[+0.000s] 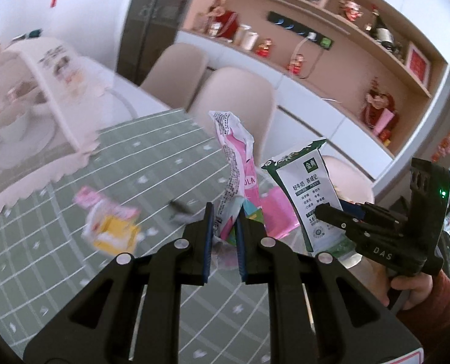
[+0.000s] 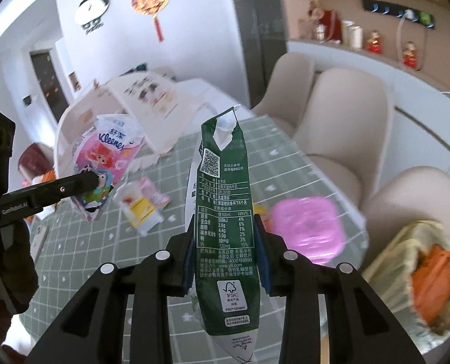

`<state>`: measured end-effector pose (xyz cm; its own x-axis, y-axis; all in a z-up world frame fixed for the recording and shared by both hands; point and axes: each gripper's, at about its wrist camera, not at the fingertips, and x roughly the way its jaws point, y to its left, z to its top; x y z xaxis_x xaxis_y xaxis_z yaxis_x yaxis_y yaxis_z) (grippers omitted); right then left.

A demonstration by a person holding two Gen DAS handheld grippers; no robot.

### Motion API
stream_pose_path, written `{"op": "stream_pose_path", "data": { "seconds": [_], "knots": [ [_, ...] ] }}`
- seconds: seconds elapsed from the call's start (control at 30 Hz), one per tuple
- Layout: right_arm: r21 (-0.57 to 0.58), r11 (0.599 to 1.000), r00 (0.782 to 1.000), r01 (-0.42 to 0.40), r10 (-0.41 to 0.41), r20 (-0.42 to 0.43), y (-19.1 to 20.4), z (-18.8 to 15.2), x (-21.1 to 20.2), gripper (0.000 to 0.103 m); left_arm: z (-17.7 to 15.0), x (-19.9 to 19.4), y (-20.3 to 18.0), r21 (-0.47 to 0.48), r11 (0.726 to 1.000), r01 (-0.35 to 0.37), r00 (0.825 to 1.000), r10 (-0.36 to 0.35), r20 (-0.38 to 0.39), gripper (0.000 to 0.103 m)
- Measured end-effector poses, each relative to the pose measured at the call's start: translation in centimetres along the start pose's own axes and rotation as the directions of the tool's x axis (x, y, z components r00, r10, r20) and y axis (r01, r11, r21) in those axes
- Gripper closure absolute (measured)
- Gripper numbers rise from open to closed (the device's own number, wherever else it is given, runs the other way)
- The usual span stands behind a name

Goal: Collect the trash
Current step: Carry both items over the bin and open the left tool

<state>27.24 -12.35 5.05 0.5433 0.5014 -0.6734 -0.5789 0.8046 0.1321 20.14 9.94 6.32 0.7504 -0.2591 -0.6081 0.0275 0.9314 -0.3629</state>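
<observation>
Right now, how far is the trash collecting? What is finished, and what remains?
Nothing looks binned yet; no bin is in view. In hand: the left gripper is shut on a pink tissue wrapper, and the right gripper is shut on a green milk pouch, both lifted off the table. Left: a yellow-and-pink wrapper lies on the table.

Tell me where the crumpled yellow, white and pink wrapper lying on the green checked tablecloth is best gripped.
Probably from above, jaws closing across a raised, crumpled edge of the yellow, white and pink wrapper. It lies flat and alone on the green checked tablecloth, so no side gives an opening. Both grippers are already full; the picture is blurred, so the best fold is unclear.
</observation>
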Motion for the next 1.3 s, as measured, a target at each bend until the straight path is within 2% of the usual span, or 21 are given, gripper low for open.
{"op": "stream_pose_path", "data": {
  "seconds": [0.13,0.27,0.47,0.63,0.8,0.97,1.07,1.27,1.3],
  "knots": [
    [0.000,0.994,0.992,0.111,-0.111,0.053,-3.0,0.3,-2.8,0.071,1.4,2.3,-3.8,0.054,0.996,0.078,0.997,-0.078,0.000,0.091],
    [0.049,0.979,0.978,0.195,-0.198,0.068,-7.2,-0.3,-5.4,0.071,2.6,5.6,-8.0,0.090,0.982,0.166,0.986,-0.162,-0.041,0.091],
    [0.160,0.939,0.947,0.303,-0.315,0.055,-14.0,-2.0,-8.4,0.071,2.8,11.2,-15.2,0.163,0.943,0.289,0.953,-0.267,-0.144,0.091],
    [0.261,0.885,0.914,0.384,-0.406,0.030,-19.5,-4.1,-10.4,0.071,2.0,16.1,-21.1,0.213,0.906,0.366,0.918,-0.314,-0.240,0.091],
    [0.348,0.835,0.890,0.427,-0.455,0.000,-24.3,-6.1,-11.9,0.071,0.8,20.1,-25.5,0.246,0.880,0.406,0.892,-0.324,-0.314,0.091],
    [0.396,0.806,0.882,0.439,-0.471,-0.018,-27.4,-7.5,-12.4,0.071,-0.2,24.0,-28.2,0.240,0.870,0.432,0.864,-0.323,-0.386,0.091],
    [0.417,0.799,0.883,0.433,-0.469,-0.018,-29.0,-8.3,-12.7,0.071,-0.8,26.6,-29.6,0.222,0.875,0.430,0.847,-0.306,-0.434,0.091],
    [0.411,0.809,0.891,0.420,-0.453,-0.021,-30.1,-8.1,-11.6,0.071,-2.6,30.6,-30.5,0.191,0.880,0.434,0.797,-0.277,-0.537,0.091],
    [0.406,0.813,0.894,0.416,-0.447,-0.022,-30.2,-7.9,-11.3,0.071,-2.8,30.8,-30.7,0.189,0.878,0.440,0.792,-0.280,-0.543,0.083]
  ]
}}
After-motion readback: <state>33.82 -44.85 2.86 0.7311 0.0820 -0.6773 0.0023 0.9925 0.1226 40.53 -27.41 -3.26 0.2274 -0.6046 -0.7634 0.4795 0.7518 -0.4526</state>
